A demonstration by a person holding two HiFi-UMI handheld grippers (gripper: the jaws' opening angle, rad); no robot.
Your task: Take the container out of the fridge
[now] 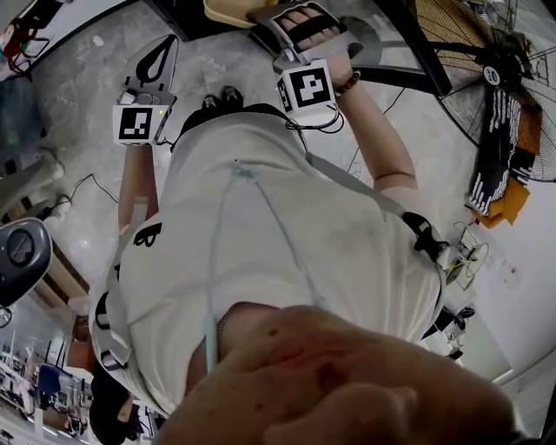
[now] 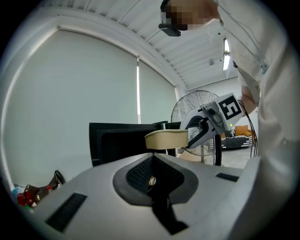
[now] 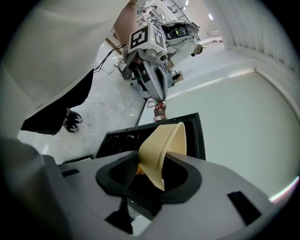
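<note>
Grips a beige container (image 1: 228, 10) with the right gripper (image 1: 265, 19), rim at the jaw tips, ahead and left of its marker cube (image 1: 306, 89). Holds the left gripper (image 1: 165, 48) well to that tool's left, jaws together, nothing between. Stands in dark shoes (image 1: 221, 96) on grey floor (image 1: 87, 96), between the two tools. Big fan (image 1: 486, 78) off to the right gripper's right.

1. The head view's top edge cuts off our container (image 1: 229, 12).
2. Its right edge crops the fan (image 1: 473, 48), upper right.
3. We cannot see inside the dark fridge (image 2: 117, 143).
</note>
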